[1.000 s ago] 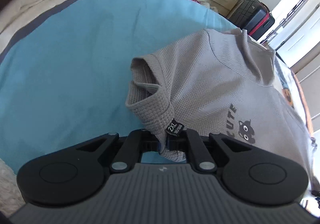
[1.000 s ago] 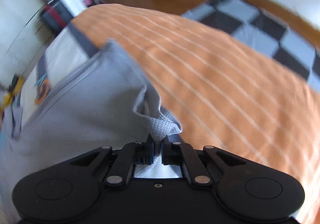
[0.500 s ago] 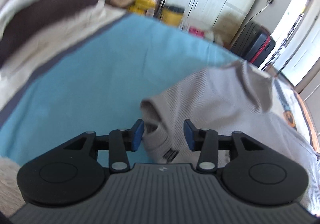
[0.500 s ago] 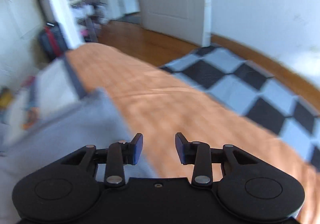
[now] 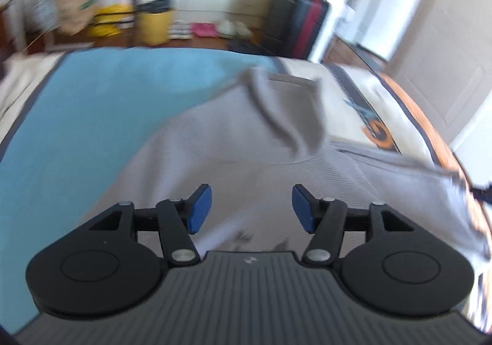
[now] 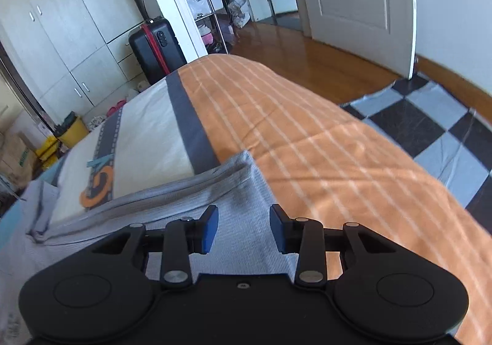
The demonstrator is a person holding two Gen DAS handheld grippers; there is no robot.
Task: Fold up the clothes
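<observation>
Right wrist view: grey shirt (image 6: pixel 246 191) lies flat, hem crosswise.

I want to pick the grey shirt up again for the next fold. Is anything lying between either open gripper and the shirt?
Nothing visible. The left gripper and the right gripper are both open right above the grey shirt, with only bare fabric between the fingers.

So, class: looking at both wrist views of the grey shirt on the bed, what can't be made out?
- Shirt print: left view, motion blur and the left gripper body cover it.
- Shirt's near hem: both views, hidden under the gripper bodies.
- Shirt left side: right view, cut off by the frame edge.
- Floor items past the bed: left view, blurred.
- Right gripper: open, nothing between the fingers.
</observation>
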